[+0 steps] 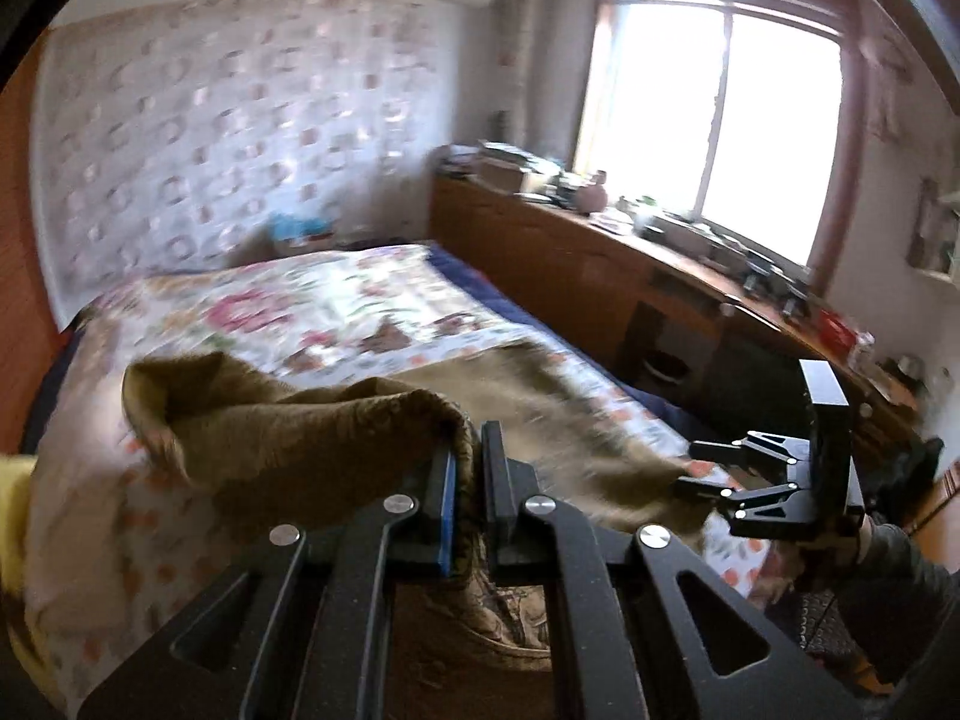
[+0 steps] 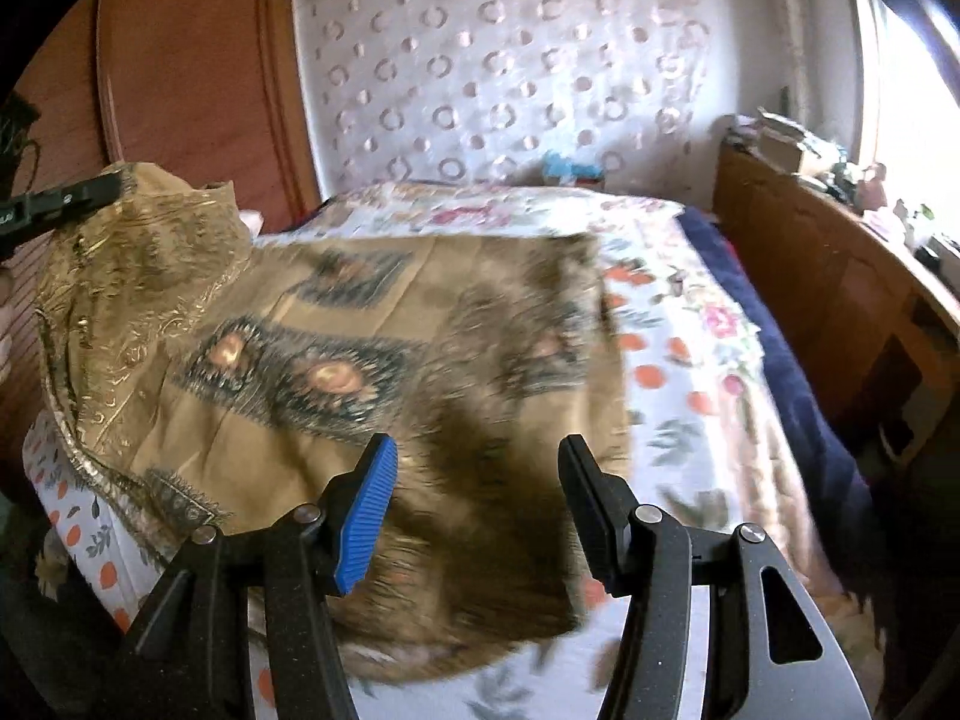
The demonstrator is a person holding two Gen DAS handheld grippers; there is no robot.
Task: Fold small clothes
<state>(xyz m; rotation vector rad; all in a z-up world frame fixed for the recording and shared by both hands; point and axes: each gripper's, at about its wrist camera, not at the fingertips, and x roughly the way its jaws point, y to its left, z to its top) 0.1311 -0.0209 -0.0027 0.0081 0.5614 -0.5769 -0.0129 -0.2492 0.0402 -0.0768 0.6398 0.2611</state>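
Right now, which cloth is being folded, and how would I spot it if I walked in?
Find the bed with its white flowered sheet; the brown cloth lies spread over its near end. It is tan with dark feathery patches and glinting gold edging. One corner is lifted off the sheet, pinched in the shut left claw, while the right claw hangs open above it.

Left gripper (image 1: 474, 498): matte black linkage arms, round silver pivot screws, triangular cut-outs in the outer arms; one black pad, one pad with a blue face. Right gripper (image 2: 477, 507): same black build, silver pivot screws, ribbed blue pad on the left finger, plain black pad on the right. From the left wrist view, a grey sleeve (image 1: 906, 564) covers the arm behind the right gripper.
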